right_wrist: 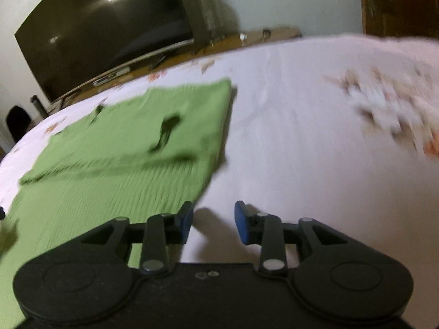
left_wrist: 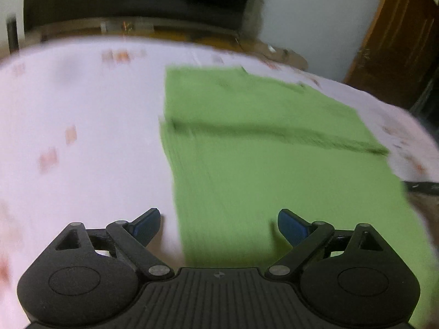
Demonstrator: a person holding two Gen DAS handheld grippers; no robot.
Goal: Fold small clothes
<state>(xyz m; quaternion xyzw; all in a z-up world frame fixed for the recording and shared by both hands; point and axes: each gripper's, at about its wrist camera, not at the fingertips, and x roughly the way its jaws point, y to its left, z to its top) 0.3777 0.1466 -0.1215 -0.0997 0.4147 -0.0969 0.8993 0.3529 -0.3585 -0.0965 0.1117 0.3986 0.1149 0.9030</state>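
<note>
**Both grippers empty, green garment part-folded on bed**

Ribbed green knit garment [left_wrist: 274,142] lies flat on the white floral-print bed sheet [left_wrist: 82,109], with one layer already lapped over, its edge running across the middle. Left gripper [left_wrist: 219,226] hangs over the garment's near left edge, jaws released, nothing held. Right gripper [right_wrist: 214,220] sits at the near right corner, jaws also apart and empty. Looks like mid-fold, between grasps. Next move probably needs both near corners pinched and carried forward evenly. Frames are blurred.
</note>
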